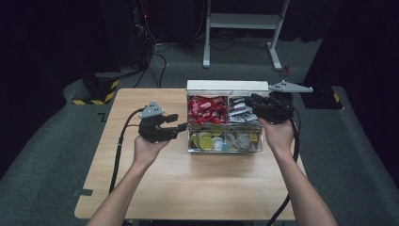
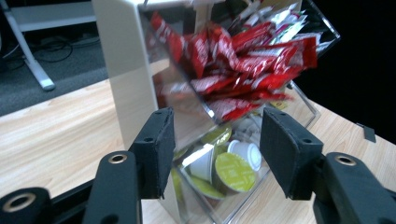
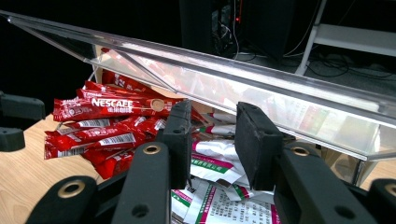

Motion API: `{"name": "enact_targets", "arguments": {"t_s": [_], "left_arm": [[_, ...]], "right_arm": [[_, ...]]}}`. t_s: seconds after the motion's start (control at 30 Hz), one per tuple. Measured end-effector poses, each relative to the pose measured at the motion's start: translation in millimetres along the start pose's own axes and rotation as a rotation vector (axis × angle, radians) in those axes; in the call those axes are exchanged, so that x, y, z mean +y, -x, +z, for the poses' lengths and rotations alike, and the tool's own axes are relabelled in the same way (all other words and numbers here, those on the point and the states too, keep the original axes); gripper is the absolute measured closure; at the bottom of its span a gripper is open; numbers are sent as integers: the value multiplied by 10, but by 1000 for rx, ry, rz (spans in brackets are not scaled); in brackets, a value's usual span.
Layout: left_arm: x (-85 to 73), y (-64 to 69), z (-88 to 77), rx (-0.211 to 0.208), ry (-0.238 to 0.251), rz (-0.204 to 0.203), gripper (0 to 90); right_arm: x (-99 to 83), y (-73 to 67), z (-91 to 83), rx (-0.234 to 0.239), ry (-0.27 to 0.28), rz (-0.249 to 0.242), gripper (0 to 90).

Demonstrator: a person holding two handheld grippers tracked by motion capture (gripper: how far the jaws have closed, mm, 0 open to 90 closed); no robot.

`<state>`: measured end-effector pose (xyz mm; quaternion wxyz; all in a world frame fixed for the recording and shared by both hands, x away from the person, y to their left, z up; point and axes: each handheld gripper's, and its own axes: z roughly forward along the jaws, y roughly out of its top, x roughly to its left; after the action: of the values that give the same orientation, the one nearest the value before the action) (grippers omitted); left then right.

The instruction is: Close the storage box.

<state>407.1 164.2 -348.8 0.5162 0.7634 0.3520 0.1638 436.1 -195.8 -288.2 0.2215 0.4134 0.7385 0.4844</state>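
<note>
Clear acrylic organiser box (image 1: 225, 146) is sitting on the far half of the wooden table (image 1: 179, 183), its hinged lid (image 1: 226, 85) standing open at the back, and you are flanking it with both hands. Rear left compartment: red Nescafé stick sachets (image 1: 206, 109), heaped. Rear right compartment: white sachets with green and pink print (image 1: 242, 111). Front left compartment: green-topped and white capsules (image 1: 206, 139). Front right compartment: a few small items too blurred to name. Your left gripper (image 1: 175, 123) is hovering just beside the box's left wall, pointing at it; in the left gripper view its jaws are standing about half open with nothing between the pads, framing the box's corner and the capsules (image 2: 233, 169) behind the clear wall, with the red sachets (image 2: 243, 65) above. Your right gripper (image 1: 251, 101) is reaching over the box's right side into the rear right compartment; in the right gripper view its jaws are standing narrowly apart just above the white sachets (image 3: 219, 161), and you cannot tell from here whether the pads are pinching one. The clear lid (image 3: 261, 84) is slanting close overhead there, crowding the approach, and the red sachets (image 3: 107, 121) are lying just alongside. Beyond the table: a white desk frame (image 1: 244, 28), loose cables (image 1: 155, 61) on the grey floor, and a black-and-yellow striped block (image 1: 96, 92).
</note>
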Motion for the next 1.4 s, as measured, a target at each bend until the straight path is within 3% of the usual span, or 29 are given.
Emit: {"name": "enact_targets", "arguments": {"t_s": [0.3,0.53,0.63,1.4], "left_arm": [[153,30,57,-19,19,-23,514],[251,56,121,-11,15,-20,534],[275,56,178,-28,6,-47,535],[485,123,473,-7,-57,-26,657]], "right_arm": [[11,5,7,4,-3,2,672],[15,4,16,8,-3,4,672],[16,-1,22,1,2,3,672],[13,-9,44,-7,2,-1,672]]}}
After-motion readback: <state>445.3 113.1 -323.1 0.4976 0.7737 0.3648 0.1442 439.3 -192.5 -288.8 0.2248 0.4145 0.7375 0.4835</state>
